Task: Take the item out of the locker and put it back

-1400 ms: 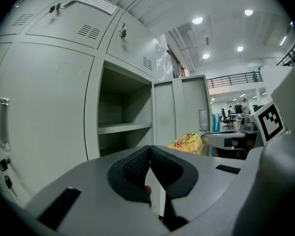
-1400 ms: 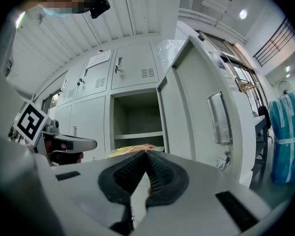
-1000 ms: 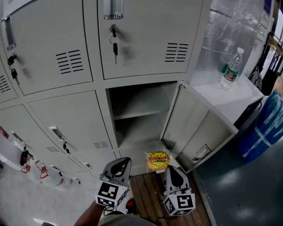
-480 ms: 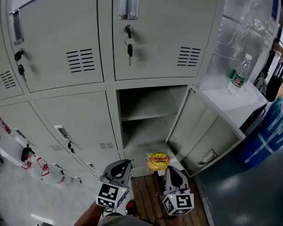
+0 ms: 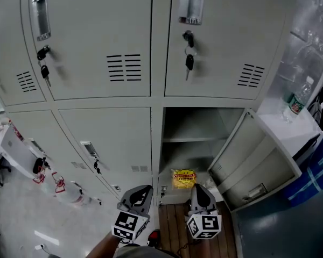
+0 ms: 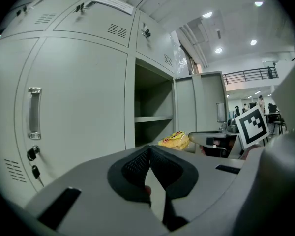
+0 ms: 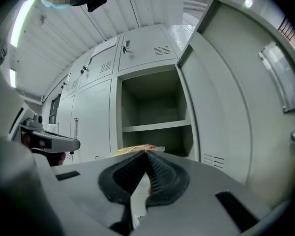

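a bank of grey metal lockers (image 5: 97, 63) fills the view, keys (image 5: 189, 62) hanging in the locks of the upper doors. one lower compartment (image 5: 196, 125) stands open, its door (image 5: 253, 165) swung out to the right and a bare shelf (image 5: 191, 140) across its middle. a wooden floor (image 5: 175, 224) lies in front. the right tool (image 5: 197, 188) has its jaws closed on the edge of a yellow snack packet (image 5: 183, 178), which hangs in front of the compartment's lower part, outside the opening. the left tool (image 5: 145, 189) sits just beside it, in front of the closed neighbouring door, jaws pressed together with nothing between them. a water bottle (image 5: 295, 102) stands on a white surface at right.
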A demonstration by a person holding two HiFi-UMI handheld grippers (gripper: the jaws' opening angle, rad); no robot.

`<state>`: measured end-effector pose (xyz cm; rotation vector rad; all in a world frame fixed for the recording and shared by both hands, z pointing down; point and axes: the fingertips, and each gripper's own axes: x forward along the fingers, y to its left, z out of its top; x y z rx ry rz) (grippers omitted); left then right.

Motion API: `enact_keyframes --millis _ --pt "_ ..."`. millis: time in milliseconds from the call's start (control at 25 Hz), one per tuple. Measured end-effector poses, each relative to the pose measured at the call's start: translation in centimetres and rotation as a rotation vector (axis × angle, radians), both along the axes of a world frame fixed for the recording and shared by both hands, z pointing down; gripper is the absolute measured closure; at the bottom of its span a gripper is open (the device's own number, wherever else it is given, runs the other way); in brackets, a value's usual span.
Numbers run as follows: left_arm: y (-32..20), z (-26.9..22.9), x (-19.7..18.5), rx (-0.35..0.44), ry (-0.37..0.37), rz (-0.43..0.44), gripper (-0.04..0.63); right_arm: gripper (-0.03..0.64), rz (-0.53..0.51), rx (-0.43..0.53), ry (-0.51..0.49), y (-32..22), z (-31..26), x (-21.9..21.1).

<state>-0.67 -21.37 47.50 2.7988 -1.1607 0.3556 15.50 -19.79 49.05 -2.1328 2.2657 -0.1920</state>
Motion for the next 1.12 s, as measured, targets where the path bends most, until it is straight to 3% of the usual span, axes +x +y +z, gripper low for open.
enact_keyframes --millis 400,1120 --pt "-2.4 1.3 -2.9 0.001 -0.01 -0.069 0.572 0.6 -0.013 -0.04 -0.013 -6.1 3.0 -0.5" --pt "-4.9 3.4 -4.3 -0.045 -0.045 -0.112 0.572 0.6 -0.033 -0.148 -0.044 -13.4 10.0 -1.5"
